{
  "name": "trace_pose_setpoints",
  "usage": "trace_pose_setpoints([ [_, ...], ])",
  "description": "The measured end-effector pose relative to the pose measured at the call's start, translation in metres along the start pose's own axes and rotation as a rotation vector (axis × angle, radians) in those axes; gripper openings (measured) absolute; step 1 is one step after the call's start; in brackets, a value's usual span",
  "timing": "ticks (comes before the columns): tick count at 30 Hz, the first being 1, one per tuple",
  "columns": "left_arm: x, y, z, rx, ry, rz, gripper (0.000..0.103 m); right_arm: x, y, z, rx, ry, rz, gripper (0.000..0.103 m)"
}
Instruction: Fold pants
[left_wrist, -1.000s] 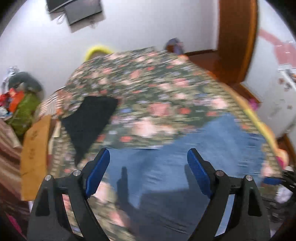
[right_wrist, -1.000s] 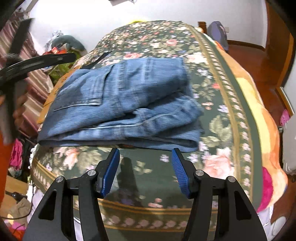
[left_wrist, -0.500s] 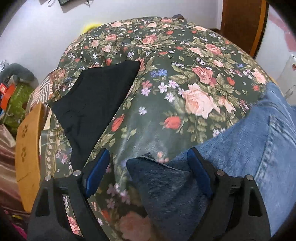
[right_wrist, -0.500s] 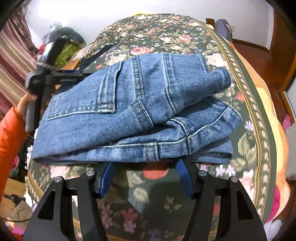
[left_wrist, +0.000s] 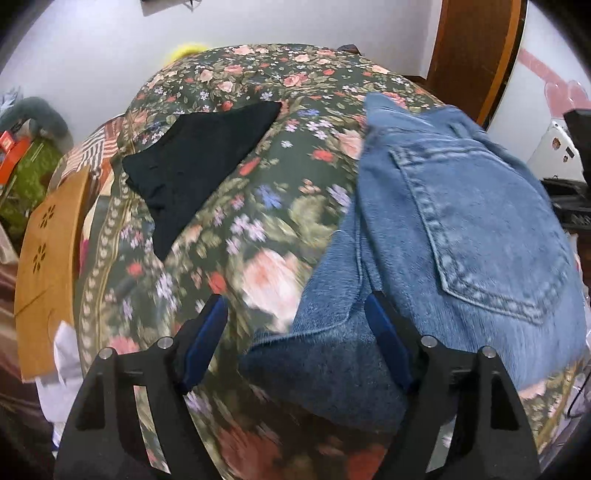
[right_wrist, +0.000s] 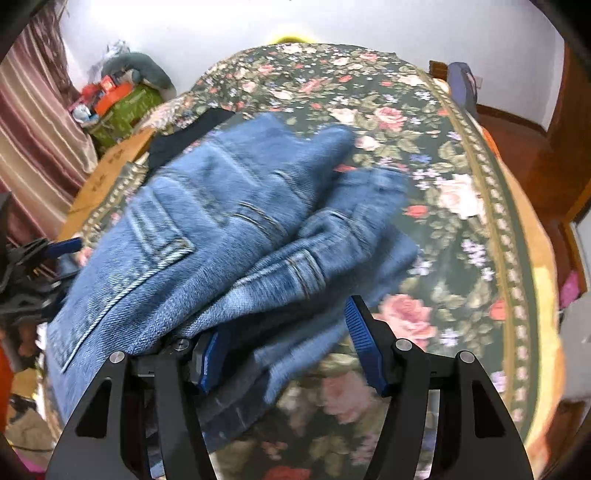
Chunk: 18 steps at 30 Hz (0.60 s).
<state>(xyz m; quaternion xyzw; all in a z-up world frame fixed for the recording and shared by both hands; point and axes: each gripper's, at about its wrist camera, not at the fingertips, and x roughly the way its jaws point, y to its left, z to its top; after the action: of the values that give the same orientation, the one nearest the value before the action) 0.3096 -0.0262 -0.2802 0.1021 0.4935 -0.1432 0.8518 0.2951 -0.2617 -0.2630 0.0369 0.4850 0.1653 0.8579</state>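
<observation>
Folded blue jeans (left_wrist: 461, 236) lie on the floral bedspread (left_wrist: 266, 206), back pocket up. My left gripper (left_wrist: 295, 343) is open, with the near left edge of the jeans between its jaws and partly over the right finger. In the right wrist view the jeans (right_wrist: 229, 229) are a thick folded stack. My right gripper (right_wrist: 284, 354) is open, pushed in at the stack's near edge; denim lies between its jaws and over the left finger (right_wrist: 207, 358).
A black garment (left_wrist: 199, 162) lies on the bed left of the jeans. A wooden board (left_wrist: 44, 266) and clutter stand beside the bed's left side. A wooden door (left_wrist: 476, 48) is at the back right. The bed edge (right_wrist: 517, 258) drops to the floor at right.
Both grippers have moved in against the jeans; the stack's edges now sit between their jaws. The stack has shifted and bunched up a little.
</observation>
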Motion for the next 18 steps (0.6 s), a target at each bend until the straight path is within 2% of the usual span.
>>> trace_pose_setpoints([
  [4, -0.013, -0.034, -0.011, 0.014, 0.011, -0.054, 0.069, -0.020, -0.021, -0.012, 0.004, 0.009, -0.086, 0.058],
  [7, -0.019, -0.062, -0.018, 0.030, 0.008, -0.094, 0.068, -0.043, -0.036, -0.023, 0.031, -0.005, -0.111, 0.058],
  [8, -0.022, -0.069, -0.019, 0.035, -0.001, -0.086, 0.068, -0.052, -0.038, -0.027, 0.033, -0.016, -0.124, 0.058],
  [10, -0.027, -0.079, -0.016, 0.060, -0.016, -0.037, 0.068, -0.067, -0.040, -0.031, 0.036, -0.042, -0.105, 0.058],
  [12, -0.035, -0.080, -0.010, 0.066, -0.032, -0.024, 0.068, -0.083, -0.037, -0.037, 0.042, -0.068, -0.073, 0.058],
  [15, -0.050, -0.073, 0.002, 0.002, -0.053, -0.073, 0.068, -0.094, -0.026, -0.046, 0.035, -0.096, -0.028, 0.058],
  [18, -0.057, -0.074, 0.009, -0.024, -0.073, -0.118, 0.068, -0.086, -0.014, -0.057, 0.034, -0.089, 0.023, 0.058],
])
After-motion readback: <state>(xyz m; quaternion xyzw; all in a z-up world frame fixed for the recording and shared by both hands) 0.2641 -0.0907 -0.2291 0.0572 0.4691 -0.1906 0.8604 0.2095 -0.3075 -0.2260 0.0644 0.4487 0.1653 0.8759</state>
